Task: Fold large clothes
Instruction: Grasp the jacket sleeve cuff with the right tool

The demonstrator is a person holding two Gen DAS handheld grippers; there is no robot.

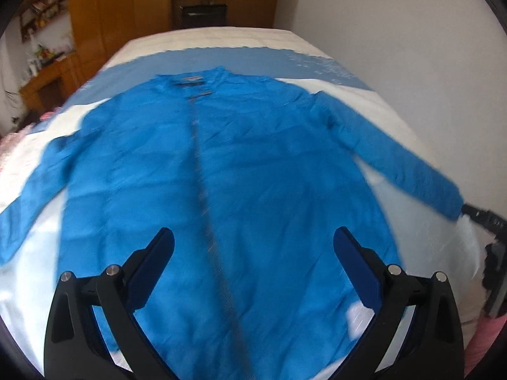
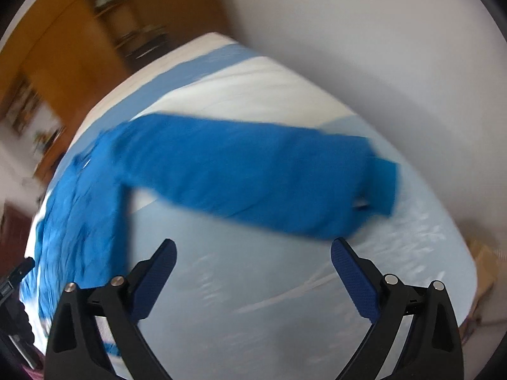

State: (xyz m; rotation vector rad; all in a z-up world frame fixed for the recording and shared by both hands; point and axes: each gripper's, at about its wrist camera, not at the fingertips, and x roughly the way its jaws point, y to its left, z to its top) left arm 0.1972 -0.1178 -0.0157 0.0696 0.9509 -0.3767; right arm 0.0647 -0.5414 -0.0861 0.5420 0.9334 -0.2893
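A bright blue long-sleeved jacket [image 1: 221,164] lies flat and spread on the bed, collar at the far end, zip running down its middle, both sleeves stretched outward. My left gripper [image 1: 253,243] is open and empty, hovering above the jacket's lower body. My right gripper [image 2: 253,253] is open and empty, just short of the right sleeve [image 2: 253,174], whose cuff [image 2: 380,186] lies to the right. The right gripper also shows in the left wrist view [image 1: 484,218] beside that cuff. Both views are motion-blurred.
The bed [image 1: 348,63] has a white and pale blue cover. A white wall [image 1: 396,15] runs along its right side. Wooden wardrobes [image 1: 104,9] and a cluttered shelf [image 1: 41,47] stand beyond the far left. Pink fabric [image 1: 19,136] lies at the left edge.
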